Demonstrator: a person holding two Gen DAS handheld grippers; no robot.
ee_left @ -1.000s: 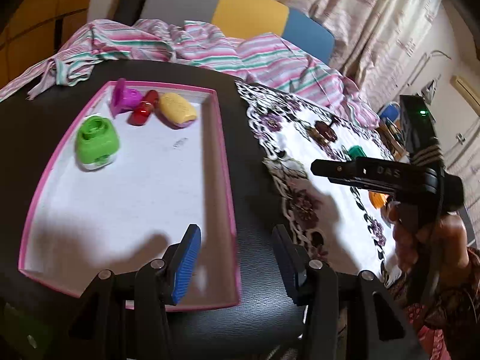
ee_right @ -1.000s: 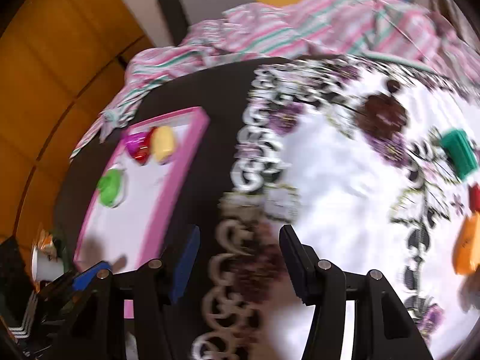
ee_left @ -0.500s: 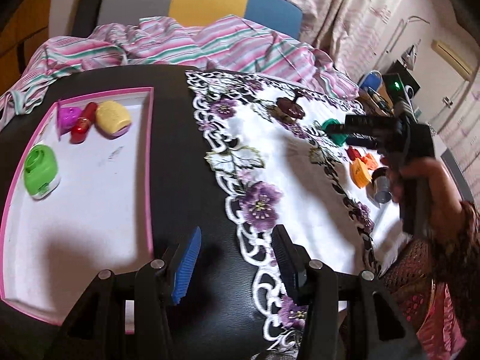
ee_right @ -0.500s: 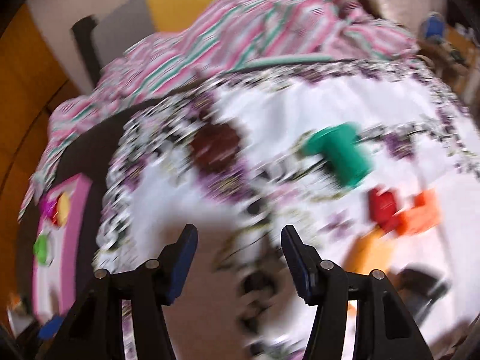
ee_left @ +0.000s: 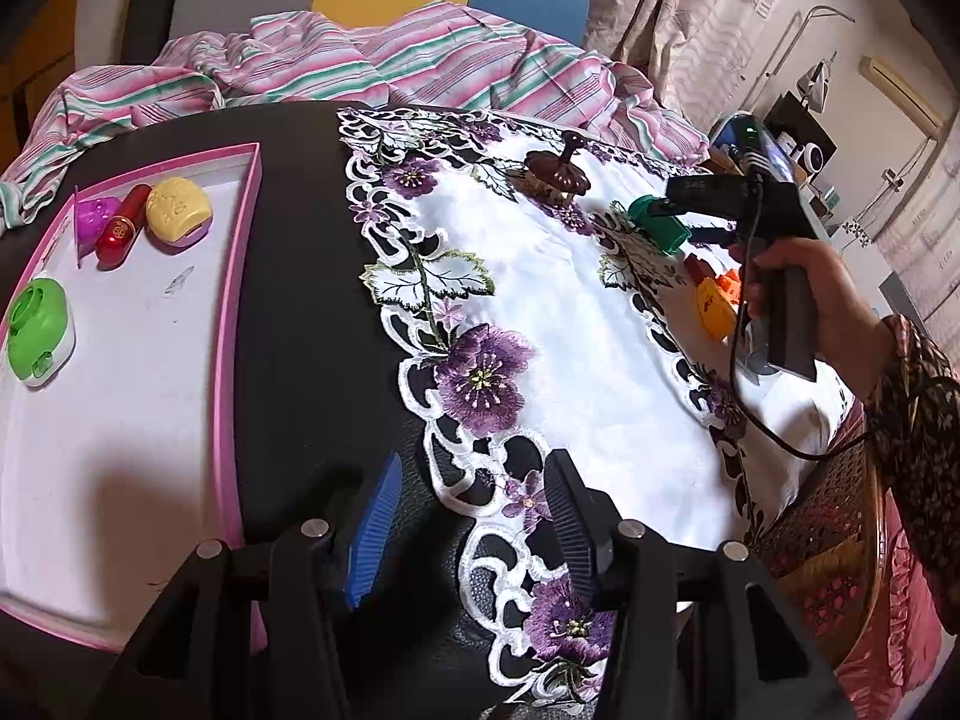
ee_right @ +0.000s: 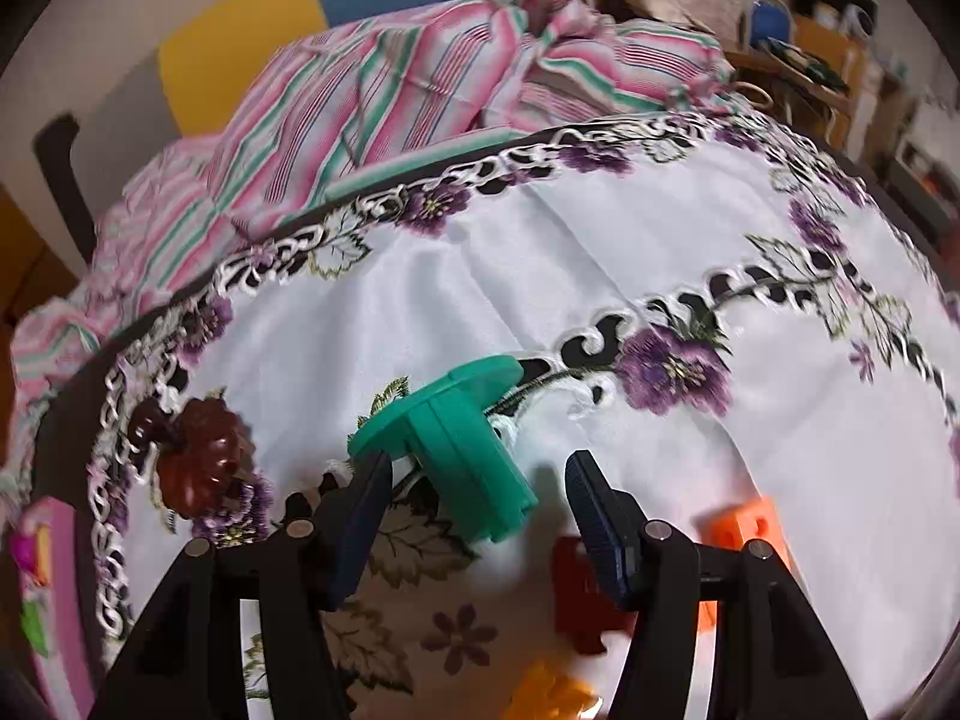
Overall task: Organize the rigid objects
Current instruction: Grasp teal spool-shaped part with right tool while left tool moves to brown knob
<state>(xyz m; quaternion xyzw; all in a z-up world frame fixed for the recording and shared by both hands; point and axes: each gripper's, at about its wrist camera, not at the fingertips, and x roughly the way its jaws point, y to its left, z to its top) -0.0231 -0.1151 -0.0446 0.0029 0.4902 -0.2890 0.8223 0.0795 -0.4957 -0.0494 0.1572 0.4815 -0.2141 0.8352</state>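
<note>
Reaching for the green piece (ee_right: 462, 450) with the right gripper (ee_right: 480, 516), jaws just widening, nothing clamped yet. Left gripper (ee_left: 468, 528) open, empty. Next: close, carry to pink tray (ee_left: 237, 276).

One pink-rimmed tray (ee_left: 237, 324) at the left of the left wrist view holds four small things: one green container (ee_left: 39, 330), one purple piece (ee_left: 93, 219), one red lipstick tube (ee_left: 123, 225) and one yellow case (ee_left: 179, 213). One embroidered cloth (ee_left: 540, 324) carries one brown pumpkin-shaped lid (ee_left: 558, 174), one teal plastic piece (ee_right: 462, 450), one red block (ee_right: 576, 588) and three orange pieces (ee_right: 750, 531), of which one sits at the bottom edge of the right wrist view. One striped fabric (ee_left: 384, 60) lies at the top.
</note>
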